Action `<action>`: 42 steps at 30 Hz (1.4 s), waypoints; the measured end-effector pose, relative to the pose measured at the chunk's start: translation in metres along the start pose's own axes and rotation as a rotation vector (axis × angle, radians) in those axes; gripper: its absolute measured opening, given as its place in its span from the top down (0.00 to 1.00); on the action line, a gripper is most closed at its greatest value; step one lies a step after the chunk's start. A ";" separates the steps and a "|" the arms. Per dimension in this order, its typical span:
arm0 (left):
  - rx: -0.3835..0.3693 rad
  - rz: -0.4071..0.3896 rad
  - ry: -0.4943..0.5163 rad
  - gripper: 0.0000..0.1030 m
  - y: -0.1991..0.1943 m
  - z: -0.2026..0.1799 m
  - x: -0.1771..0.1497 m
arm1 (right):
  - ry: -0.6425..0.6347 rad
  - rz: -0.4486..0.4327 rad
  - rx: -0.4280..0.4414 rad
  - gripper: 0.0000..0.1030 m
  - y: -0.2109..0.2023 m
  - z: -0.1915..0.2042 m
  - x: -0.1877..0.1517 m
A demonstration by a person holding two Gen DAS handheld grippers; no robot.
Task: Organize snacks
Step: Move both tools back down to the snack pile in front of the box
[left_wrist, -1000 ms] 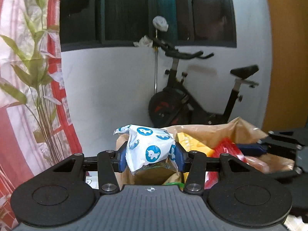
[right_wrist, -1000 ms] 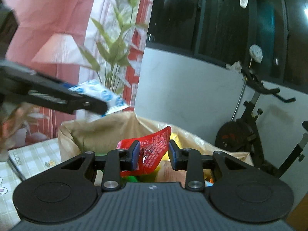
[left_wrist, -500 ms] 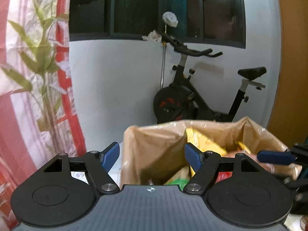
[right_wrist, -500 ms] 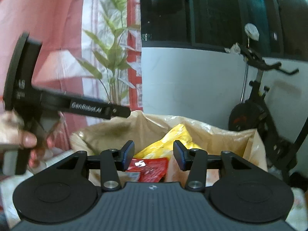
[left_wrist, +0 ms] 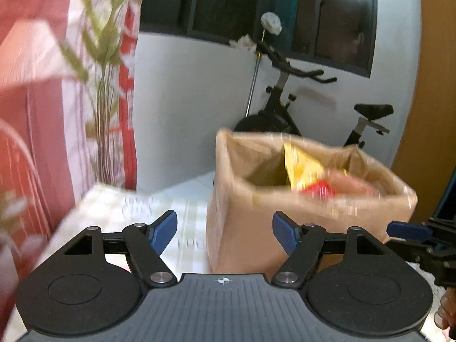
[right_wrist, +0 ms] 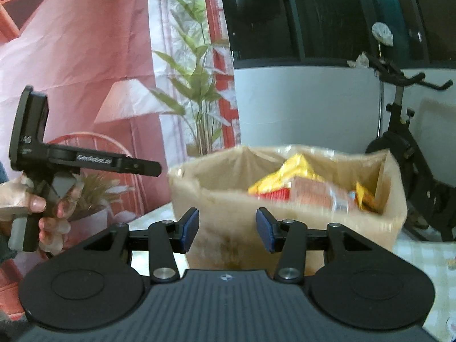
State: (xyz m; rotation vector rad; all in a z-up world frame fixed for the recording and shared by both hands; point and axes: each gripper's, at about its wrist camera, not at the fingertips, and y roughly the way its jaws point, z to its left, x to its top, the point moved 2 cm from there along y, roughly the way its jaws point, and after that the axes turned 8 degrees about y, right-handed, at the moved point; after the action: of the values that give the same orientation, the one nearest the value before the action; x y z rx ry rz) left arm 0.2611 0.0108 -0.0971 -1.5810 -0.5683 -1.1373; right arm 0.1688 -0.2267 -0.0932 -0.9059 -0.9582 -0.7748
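Observation:
A brown paper bag stands open on the table, also in the right wrist view. It holds a yellow packet, a red packet and other wrapped snacks. My left gripper is open and empty, in front of the bag's left side. My right gripper is open and empty, in front of the bag. The left gripper also shows at the left of the right wrist view, held by a hand.
A checked tablecloth covers the table. An exercise bike stands behind by a white wall. A printed red curtain with a plant pattern hangs at the left. A wooden panel is at the right.
Both grippers let go of their packets, the blue-and-white one and the red one, over the bag. Both have since drawn back and down from the bag, jaws open.

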 end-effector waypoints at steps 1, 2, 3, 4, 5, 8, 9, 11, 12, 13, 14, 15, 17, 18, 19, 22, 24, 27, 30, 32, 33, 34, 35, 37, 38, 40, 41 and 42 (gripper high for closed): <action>-0.005 0.016 -0.012 0.27 0.002 0.000 -0.008 | 0.010 0.013 0.000 0.53 -0.001 -0.001 -0.007; -0.014 0.035 -0.025 0.27 0.004 -0.001 -0.016 | 0.018 0.025 -0.007 0.53 -0.001 -0.002 -0.012; -0.024 0.051 -0.036 0.27 0.007 -0.002 -0.024 | 0.025 0.036 -0.015 0.53 -0.002 -0.003 -0.018; -0.030 0.062 -0.043 0.27 0.009 -0.002 -0.030 | 0.034 0.046 -0.019 0.53 -0.002 -0.002 -0.024; -0.034 0.076 -0.052 0.27 0.012 -0.003 -0.037 | 0.043 0.050 -0.015 0.53 -0.003 -0.002 -0.029; -0.045 0.113 -0.076 0.27 0.019 -0.005 -0.055 | 0.047 0.076 -0.019 0.53 -0.001 0.000 -0.046; -0.044 0.121 -0.075 0.27 0.020 -0.005 -0.061 | 0.041 0.086 -0.024 0.53 0.001 0.002 -0.051; -0.039 0.131 -0.060 0.27 0.021 -0.007 -0.069 | 0.039 0.113 -0.020 0.53 0.005 0.003 -0.063; -0.036 0.134 -0.049 0.27 0.022 -0.008 -0.073 | 0.045 0.126 -0.014 0.53 0.007 0.003 -0.068; -0.034 0.137 -0.044 0.27 0.022 -0.008 -0.076 | 0.051 0.144 -0.006 0.53 0.010 0.004 -0.075; -0.032 0.140 -0.042 0.27 0.022 -0.008 -0.078 | 0.051 0.161 -0.002 0.53 0.014 0.004 -0.080; -0.031 0.144 -0.042 0.27 0.023 -0.007 -0.082 | 0.047 0.180 -0.001 0.53 0.018 0.004 -0.086; -0.028 0.150 -0.046 0.27 0.022 -0.009 -0.088 | 0.037 0.227 -0.006 0.53 0.029 0.004 -0.098; -0.029 0.154 -0.052 0.28 0.023 -0.009 -0.091 | 0.033 0.249 -0.006 0.53 0.034 0.003 -0.103; -0.030 0.159 -0.059 0.28 0.024 -0.008 -0.094 | 0.027 0.269 -0.009 0.49 0.040 0.003 -0.110; -0.029 0.174 -0.079 0.28 0.027 -0.010 -0.103 | -0.020 0.313 -0.027 0.41 0.057 0.004 -0.125; -0.029 0.181 -0.094 0.28 0.028 -0.010 -0.108 | -0.052 0.339 -0.030 0.41 0.066 0.006 -0.133; -0.035 0.190 -0.103 0.28 0.028 -0.011 -0.113 | -0.078 0.371 -0.024 0.41 0.077 0.008 -0.143; -0.039 0.195 -0.105 0.28 0.028 -0.013 -0.116 | -0.079 0.373 -0.020 0.37 0.084 0.007 -0.147; -0.040 0.197 -0.111 0.29 0.029 -0.015 -0.118 | -0.058 0.372 -0.017 0.36 0.087 0.004 -0.147; -0.039 0.198 -0.114 0.29 0.029 -0.016 -0.118 | -0.041 0.371 -0.011 0.36 0.089 0.002 -0.147; -0.039 0.196 -0.120 0.29 0.029 -0.016 -0.118 | -0.016 0.374 -0.003 0.35 0.090 0.000 -0.147; -0.041 0.193 -0.126 0.29 0.028 -0.017 -0.119 | 0.008 0.375 0.004 0.37 0.090 -0.002 -0.148; -0.043 0.192 -0.129 0.29 0.028 -0.018 -0.120 | 0.037 0.373 0.012 0.40 0.090 -0.005 -0.149; -0.044 0.193 -0.128 0.29 0.028 -0.019 -0.122 | 0.047 0.371 0.019 0.42 0.089 -0.005 -0.149; -0.044 0.199 -0.129 0.29 0.028 -0.020 -0.125 | 0.058 0.366 0.021 0.44 0.086 -0.006 -0.150; -0.043 0.203 -0.132 0.29 0.028 -0.020 -0.126 | 0.061 0.363 0.019 0.44 0.085 -0.006 -0.150; -0.042 0.206 -0.136 0.29 0.028 -0.020 -0.128 | 0.066 0.360 0.018 0.45 0.083 -0.006 -0.151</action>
State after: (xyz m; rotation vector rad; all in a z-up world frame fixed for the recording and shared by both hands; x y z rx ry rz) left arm 0.2205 0.0073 -0.2234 -1.7196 -0.4600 -0.8985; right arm 0.1853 -0.1747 -0.2562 -0.9961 -0.7161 -0.4850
